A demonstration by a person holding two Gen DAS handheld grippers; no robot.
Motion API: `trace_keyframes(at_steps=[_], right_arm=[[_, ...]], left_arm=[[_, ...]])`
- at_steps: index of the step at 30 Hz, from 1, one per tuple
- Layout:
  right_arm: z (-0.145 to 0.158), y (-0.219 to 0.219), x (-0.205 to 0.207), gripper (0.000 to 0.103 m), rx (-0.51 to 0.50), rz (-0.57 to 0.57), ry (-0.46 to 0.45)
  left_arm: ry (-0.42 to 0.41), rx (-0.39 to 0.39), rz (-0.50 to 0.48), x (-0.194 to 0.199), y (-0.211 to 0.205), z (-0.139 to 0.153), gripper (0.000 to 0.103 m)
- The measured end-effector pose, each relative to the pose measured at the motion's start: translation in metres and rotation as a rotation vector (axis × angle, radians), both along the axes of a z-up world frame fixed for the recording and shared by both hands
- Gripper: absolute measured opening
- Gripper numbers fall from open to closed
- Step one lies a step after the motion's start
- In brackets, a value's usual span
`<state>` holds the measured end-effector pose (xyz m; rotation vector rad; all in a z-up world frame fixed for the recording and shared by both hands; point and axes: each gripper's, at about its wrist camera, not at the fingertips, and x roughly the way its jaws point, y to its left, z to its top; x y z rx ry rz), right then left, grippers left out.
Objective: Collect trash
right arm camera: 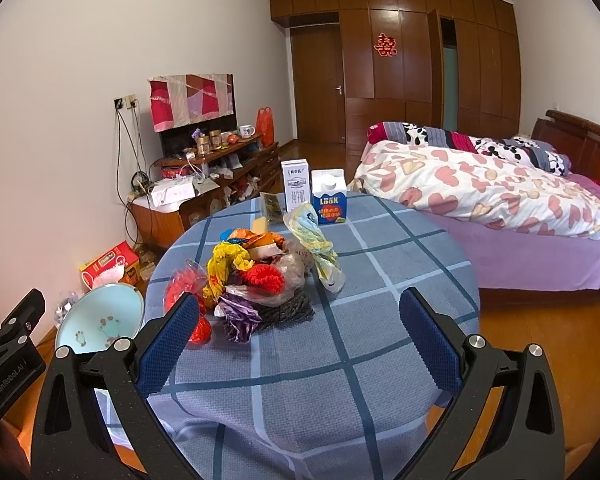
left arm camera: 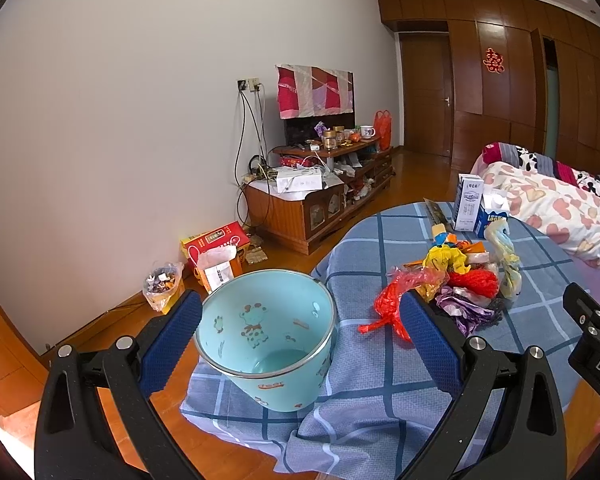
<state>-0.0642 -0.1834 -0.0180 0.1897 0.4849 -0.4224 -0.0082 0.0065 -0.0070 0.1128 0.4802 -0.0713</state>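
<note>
My left tool [left arm camera: 300, 336] is spread wide with nothing between its blue pads, framing the pale blue bucket [left arm camera: 266, 340] that sits tilted at the near left edge of the counter [left arm camera: 380, 380], and my right tool [right arm camera: 298, 332] is just as spread and empty above the checked blue cloth. Past both, the trash heap [right arm camera: 256, 280] of crumpled red, yellow and purple plastic bags lies near the counter's middle, apart from the bucket. Behind it stand two milk cartons [right arm camera: 314, 198] at the far edge, with the bed [right arm camera: 500, 216] beyond on the right.
</note>
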Motion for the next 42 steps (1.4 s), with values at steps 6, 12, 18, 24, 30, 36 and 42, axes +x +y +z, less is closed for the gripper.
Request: trace_keyframes(at_steps=[6, 12, 18, 24, 30, 36, 42], right_arm=[[-0.0008, -0.0005, -0.0001, 0.098, 0.000, 0.001, 0.001], [-0.0012, -0.0003, 0.0011, 0.098, 0.001, 0.000, 0.001], [-0.0021, -0.0018, 0.0001, 0.098, 0.006, -0.001, 0.005], [-0.0022, -0.0021, -0.0003, 0.098, 0.005, 0.000, 0.006], [-0.0026, -0.0023, -0.0001, 0.098, 0.007, 0.001, 0.007], [-0.0047, -0.0024, -0.0013, 0.098, 0.008, 0.001, 0.006], [-0.0065, -0.0032, -0.0025, 0.098, 0.014, -0.001, 0.007]], left_arm=[[0.001, -0.003, 0.002, 0.0004, 0.0011, 0.0005, 0.097], [0.002, -0.004, 0.002, 0.0014, 0.0015, 0.0007, 0.097], [0.000, -0.003, 0.002, 0.0011, 0.0012, 0.0007, 0.097], [0.002, -0.004, 0.001, 0.0009, 0.0017, 0.0011, 0.097], [0.003, -0.003, 0.001, 0.0006, 0.0010, 0.0009, 0.097], [0.004, -0.002, 0.000, 0.0005, 0.0007, 0.0006, 0.097], [0.003, 0.000, -0.004, -0.0016, -0.0008, -0.0004, 0.097]])
